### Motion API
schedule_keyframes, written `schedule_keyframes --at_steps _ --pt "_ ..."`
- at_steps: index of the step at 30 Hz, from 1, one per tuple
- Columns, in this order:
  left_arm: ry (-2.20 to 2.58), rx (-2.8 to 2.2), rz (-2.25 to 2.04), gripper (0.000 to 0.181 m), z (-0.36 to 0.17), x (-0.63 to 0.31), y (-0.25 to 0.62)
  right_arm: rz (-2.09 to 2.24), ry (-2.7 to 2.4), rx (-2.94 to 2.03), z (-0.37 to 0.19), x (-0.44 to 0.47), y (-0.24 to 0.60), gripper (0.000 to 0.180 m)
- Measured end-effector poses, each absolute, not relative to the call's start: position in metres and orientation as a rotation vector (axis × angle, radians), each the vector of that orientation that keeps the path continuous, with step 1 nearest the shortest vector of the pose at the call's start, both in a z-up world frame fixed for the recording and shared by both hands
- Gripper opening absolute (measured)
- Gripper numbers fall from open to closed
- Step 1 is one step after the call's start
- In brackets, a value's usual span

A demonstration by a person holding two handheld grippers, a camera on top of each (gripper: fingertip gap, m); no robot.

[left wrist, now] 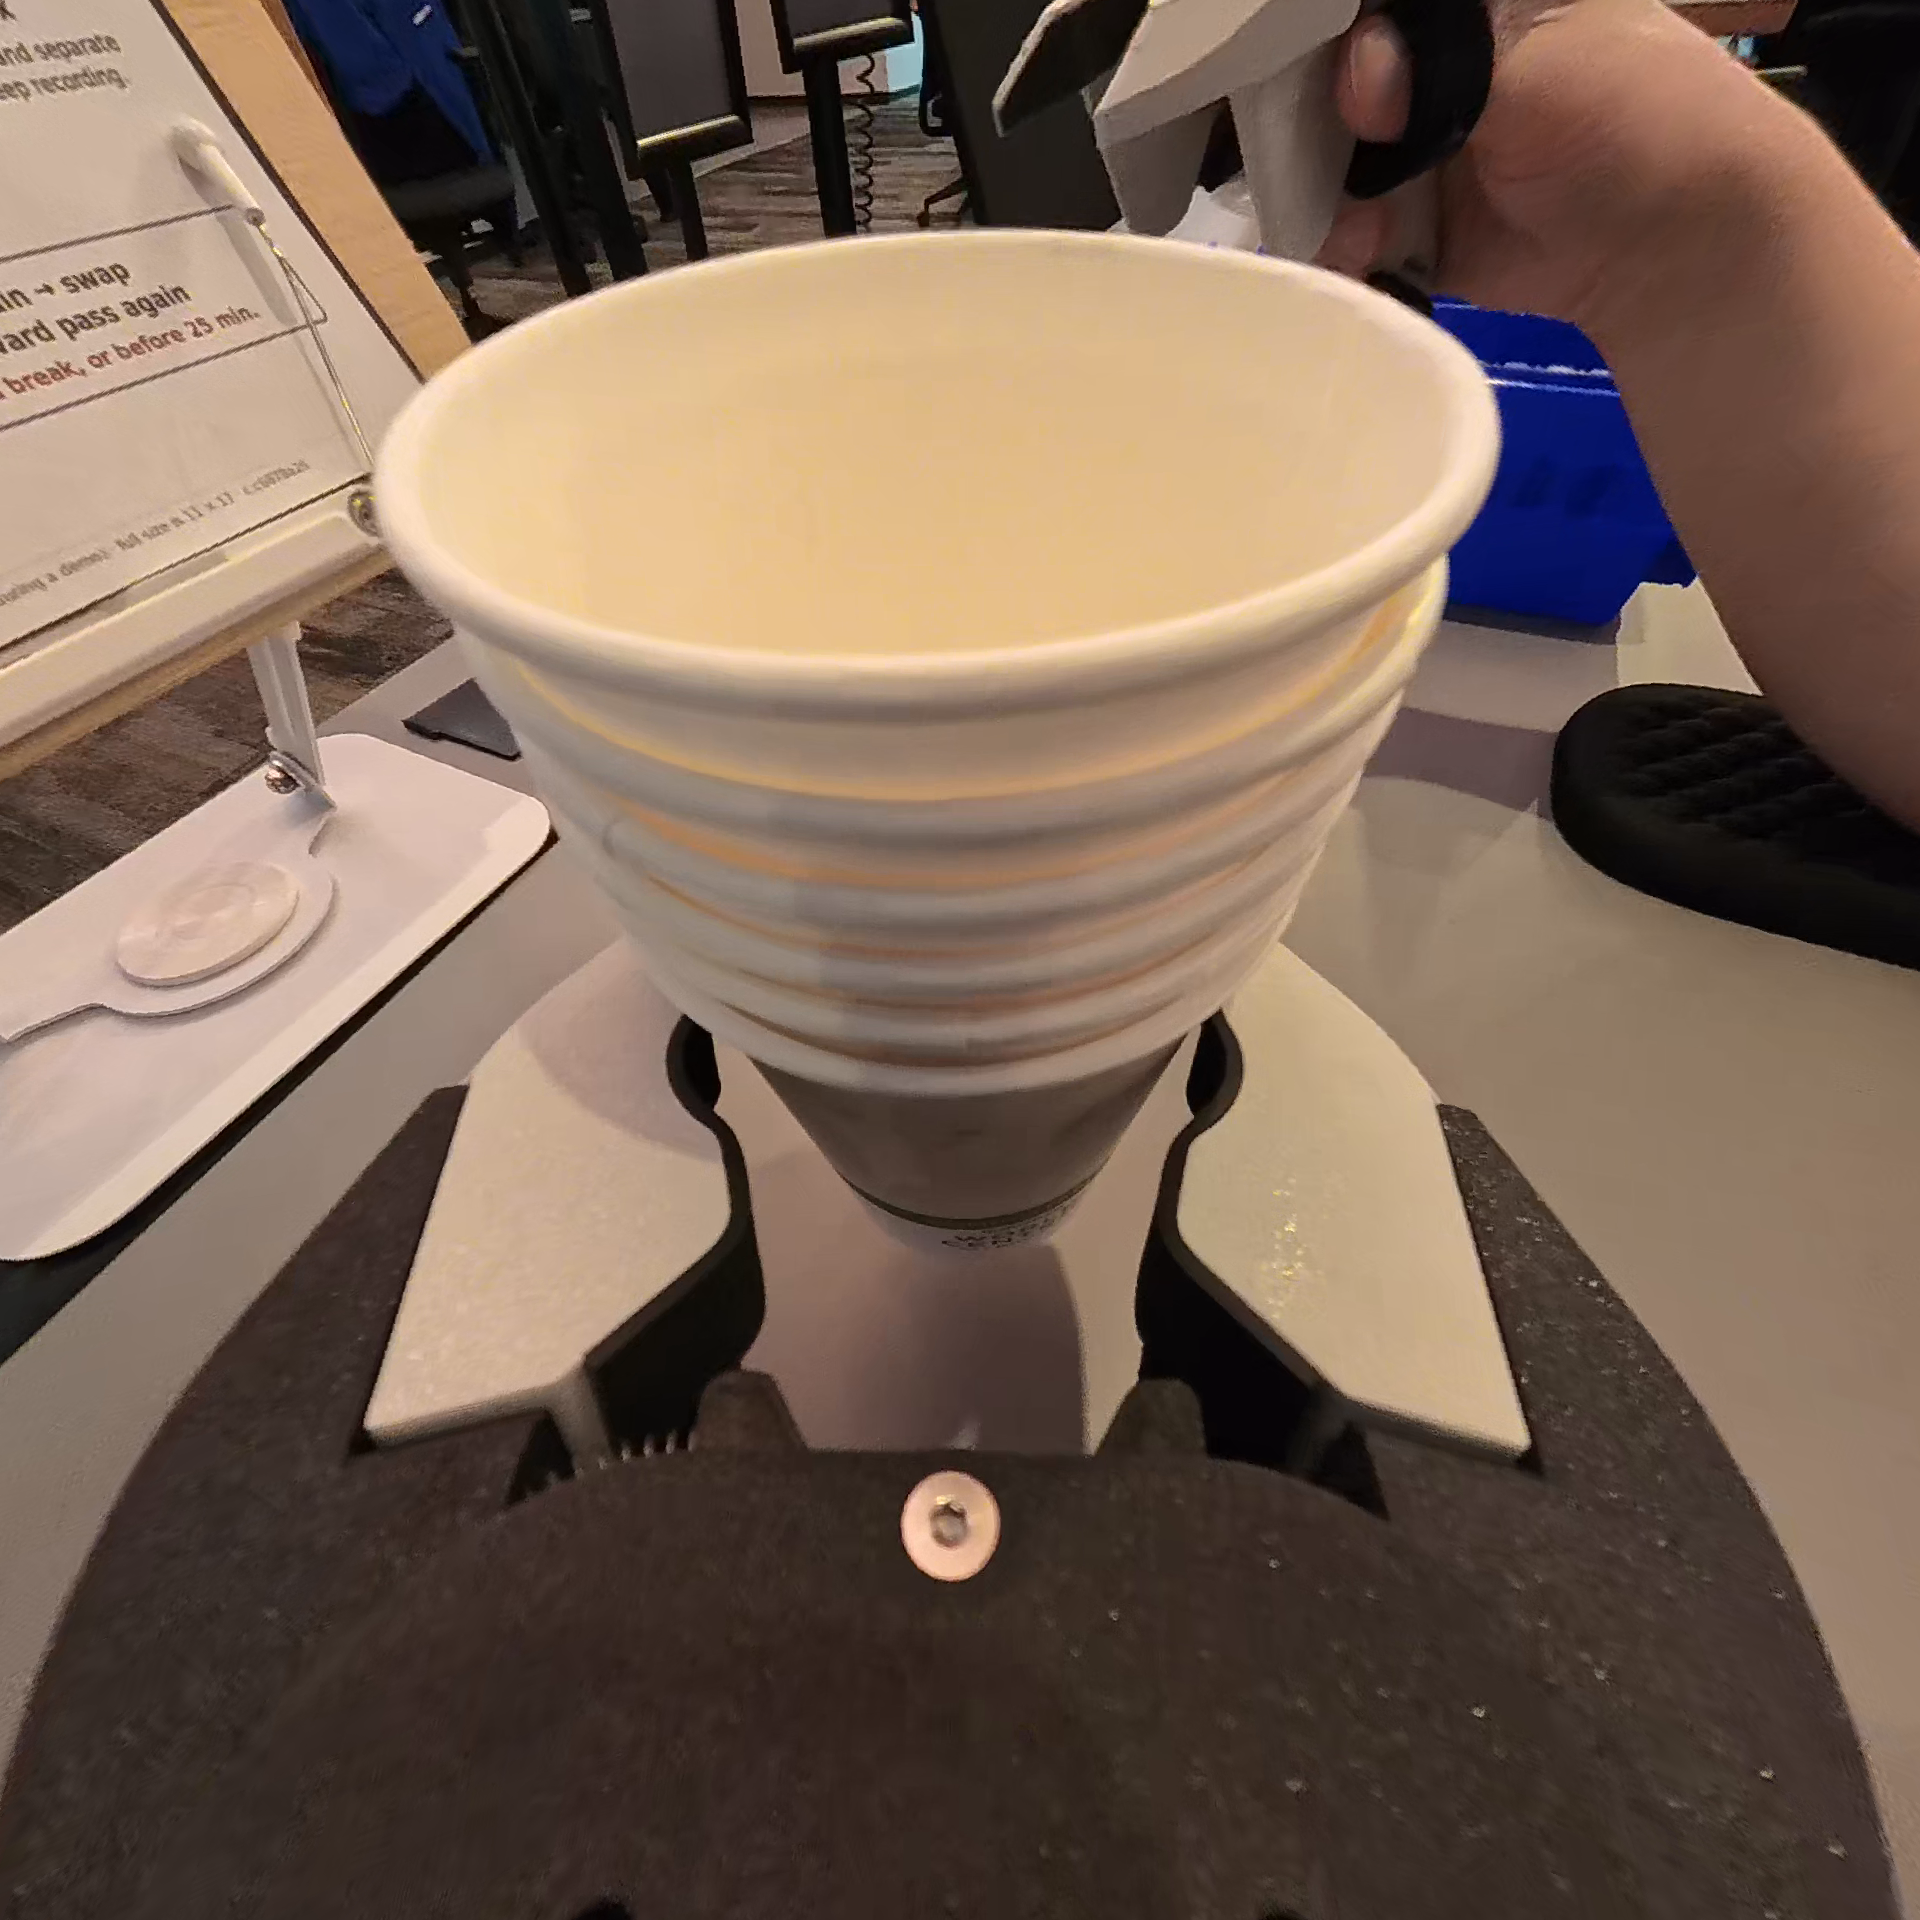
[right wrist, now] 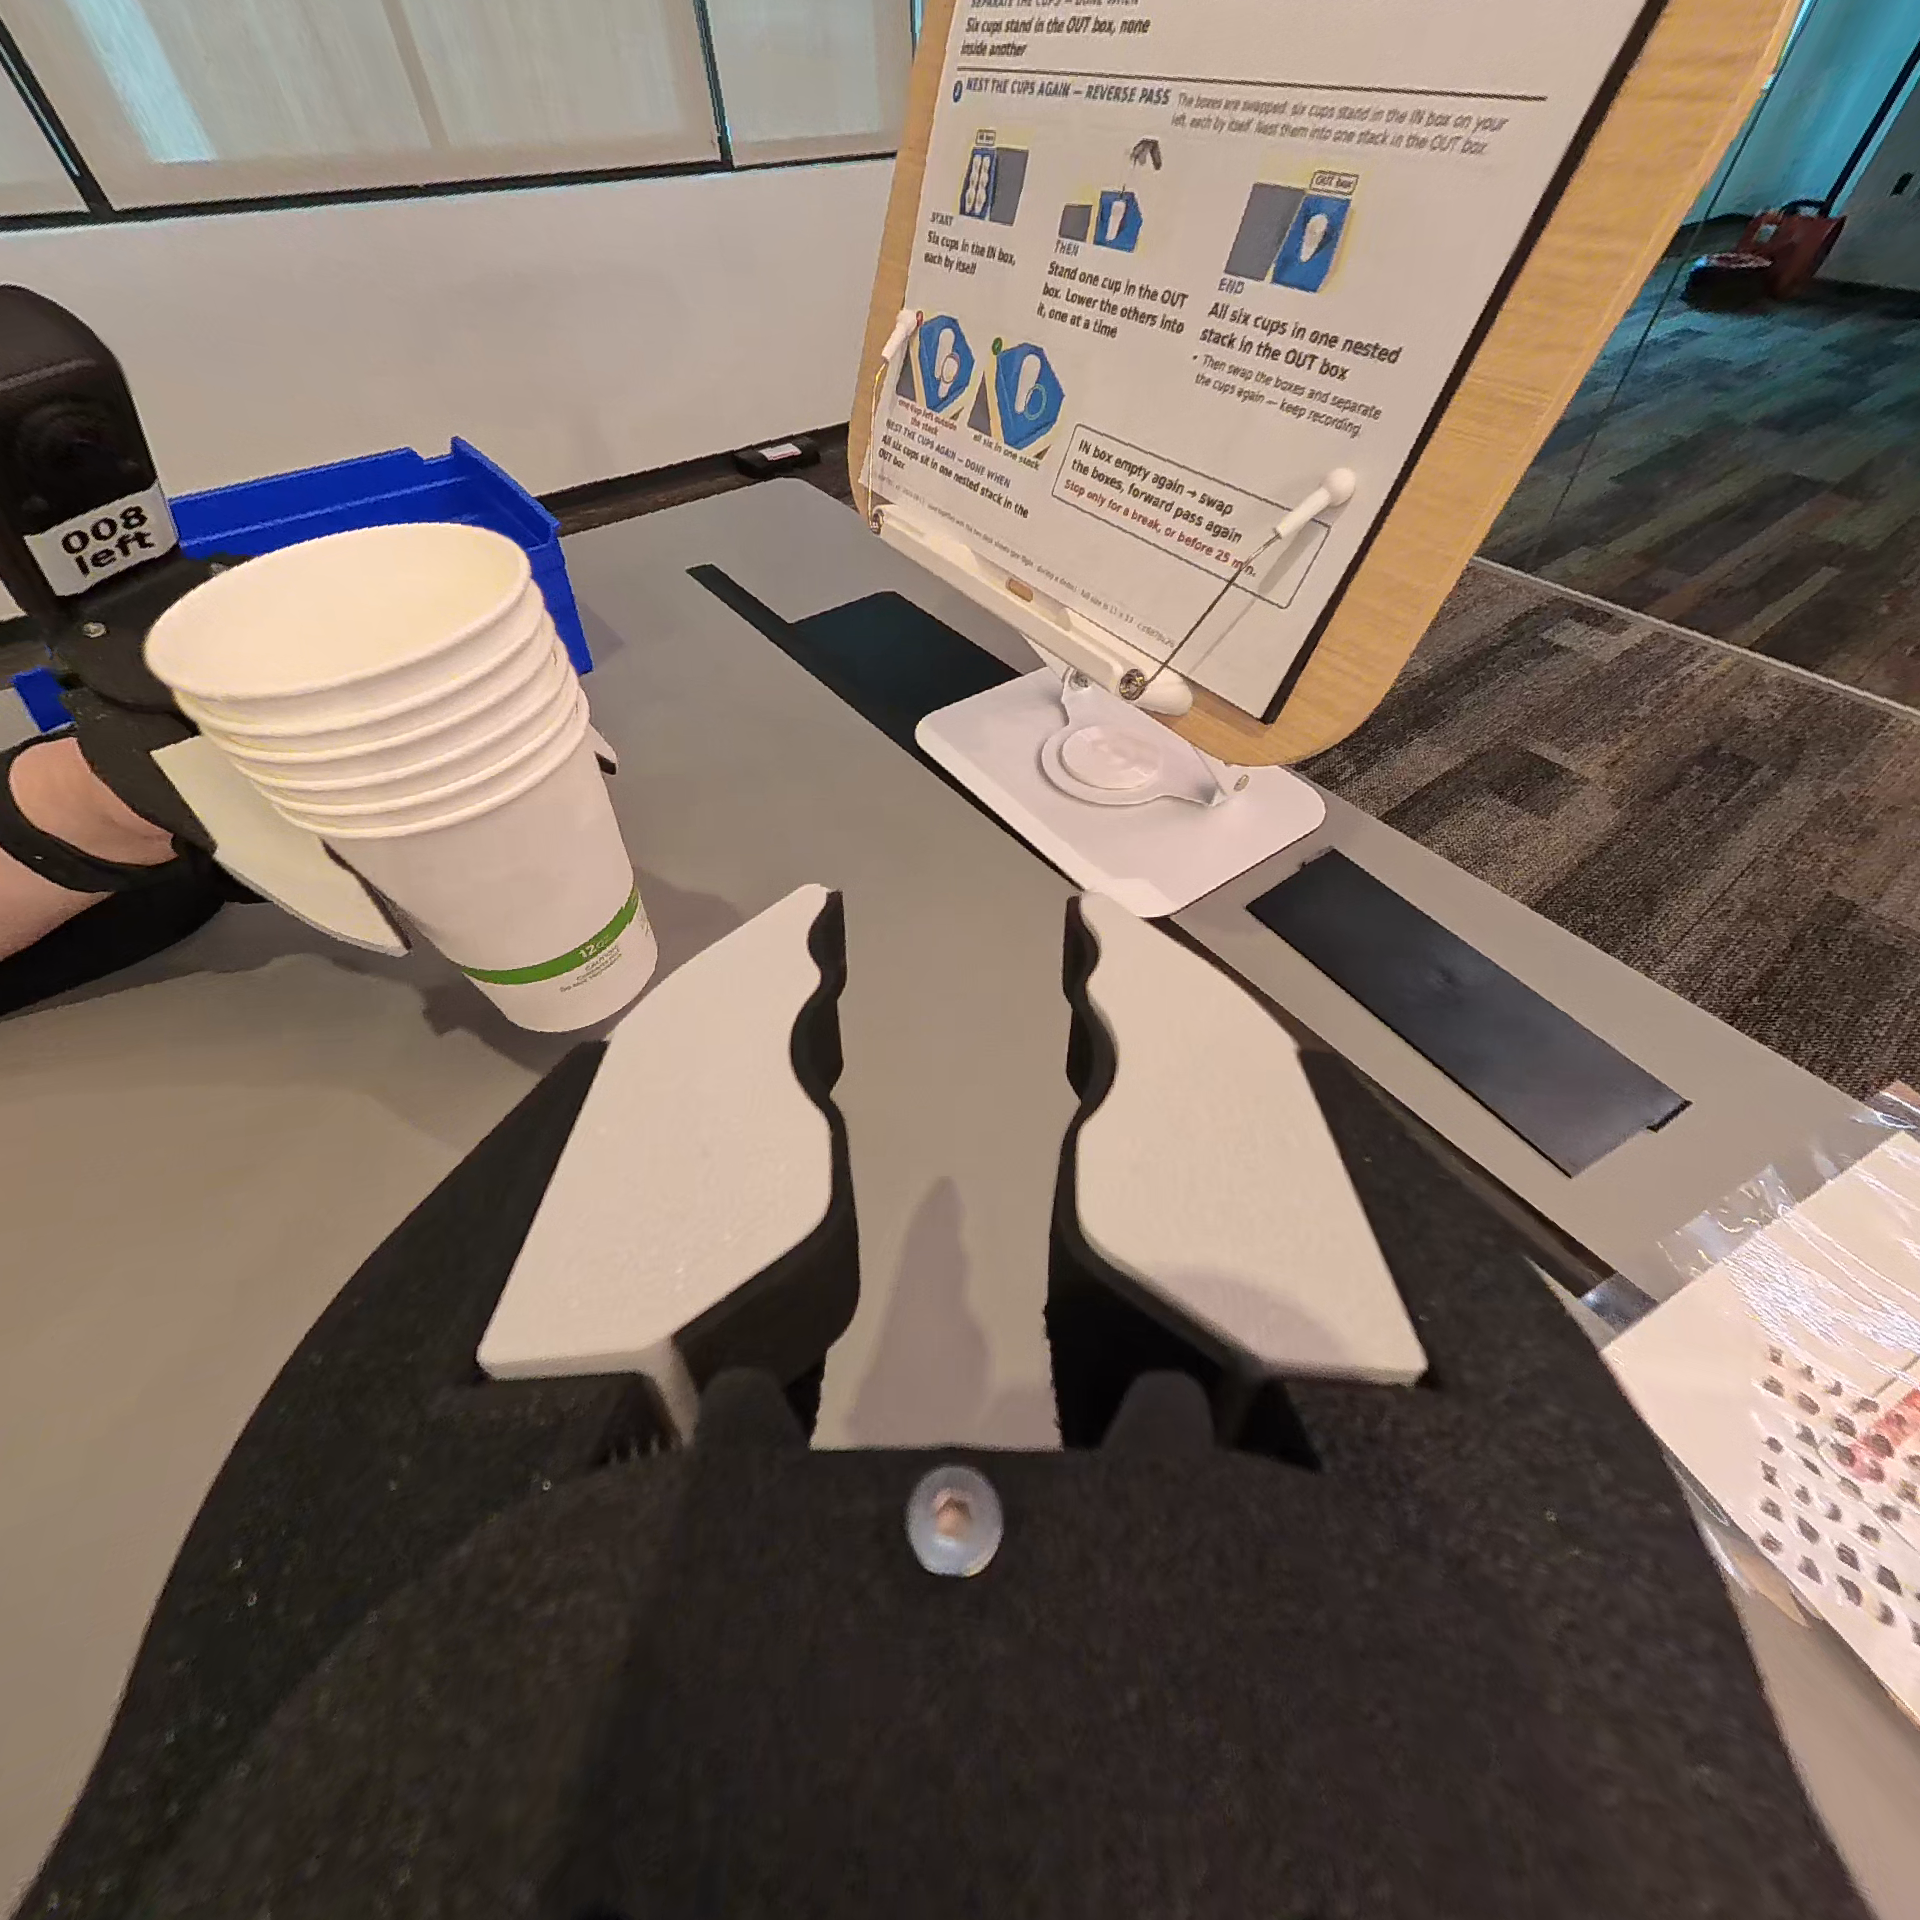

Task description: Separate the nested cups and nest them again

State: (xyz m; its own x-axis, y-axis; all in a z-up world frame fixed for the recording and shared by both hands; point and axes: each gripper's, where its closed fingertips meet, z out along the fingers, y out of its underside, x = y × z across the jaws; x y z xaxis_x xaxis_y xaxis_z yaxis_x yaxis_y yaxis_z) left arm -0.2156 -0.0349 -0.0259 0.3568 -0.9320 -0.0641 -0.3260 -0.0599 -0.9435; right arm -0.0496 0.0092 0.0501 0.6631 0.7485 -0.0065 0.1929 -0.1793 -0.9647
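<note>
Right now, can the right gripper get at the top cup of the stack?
Probably yes: the cup stack, held tilted by the left gripper, has its rim exposed, and the right gripper is open, empty, with nothing between.

Printed writing with small diagrams covers the instruction sheet (right wrist: pixel 1226 312) on the wooden-edged stand. A white label (right wrist: pixel 104 542) with characters sits on the left tool (right wrist: pixel 343 883), and small print runs below the green band on the cup stack (right wrist: pixel 457 831).
</note>
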Motion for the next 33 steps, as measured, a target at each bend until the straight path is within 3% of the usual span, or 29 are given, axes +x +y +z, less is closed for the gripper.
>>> schedule_keyframes --at_steps 9,15,24,33 --pt "1.160 -1.619 -0.725 0.089 -0.031 -0.215 -0.033 0.582 -0.923 -1.670 0.054 -0.068 -0.009 0.037" --pt "1.133 -1.695 -0.738 0.089 -0.041 -0.217 -0.027 0.633 -1.217 -1.535 0.073 -0.135 -0.061 0.021" --pt "1.186 -1.686 -0.712 0.089 -0.049 -0.209 -0.034 0.340 -1.749 -1.544 0.038 -0.217 -0.085 0.014" --pt "1.188 -1.657 -0.731 0.089 -0.041 -0.207 -0.039 0.314 -1.840 -1.592 0.037 -0.232 -0.087 0.014"
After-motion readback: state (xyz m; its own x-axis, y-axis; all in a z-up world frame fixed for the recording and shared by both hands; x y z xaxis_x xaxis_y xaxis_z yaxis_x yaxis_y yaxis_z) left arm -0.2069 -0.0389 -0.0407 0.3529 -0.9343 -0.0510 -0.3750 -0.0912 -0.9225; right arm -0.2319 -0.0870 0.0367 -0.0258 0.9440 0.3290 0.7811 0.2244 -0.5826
